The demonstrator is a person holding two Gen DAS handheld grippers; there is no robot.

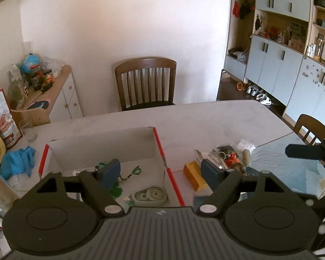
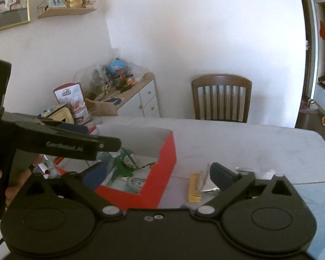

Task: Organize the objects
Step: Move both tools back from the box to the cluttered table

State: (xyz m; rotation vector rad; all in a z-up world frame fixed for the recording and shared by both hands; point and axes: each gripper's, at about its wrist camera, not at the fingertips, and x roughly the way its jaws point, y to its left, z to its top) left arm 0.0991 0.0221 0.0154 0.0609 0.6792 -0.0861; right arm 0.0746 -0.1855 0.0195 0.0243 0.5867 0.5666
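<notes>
Your left tongs (image 1: 160, 170) stand wide with nothing between their blue pads, hanging over the right wall of the box (image 1: 160, 145). That box is shallow and rectangular, white card inside with glossy red outer walls and rim, and it sits on the pale, matte counter (image 1: 205, 119). Inside it lie a rounded grey-green correction tape dispenser (image 1: 150, 196) near the front, and a leafy green plastic sprig (image 1: 134, 171) with thin stems farther in, partly hidden behind your left pad.

To the right of the box, loose on the counter, you have a flat yellow-gold rectangular packet (image 1: 192, 174) just beside the red wall, then a huddle of small things: a crinkled silvery wrapper (image 1: 205, 155), an orange figure (image 1: 231, 161) and a pale oblong capsule shape (image 1: 246, 157), lying close together, some touching.

Your right tongs (image 2: 158, 173) are also spread wide and empty, hanging above the near right corner of the box, with the yellow-gold packet between the pads in that view. A crumpled blue glove (image 1: 17, 160) lies left of the box.
</notes>
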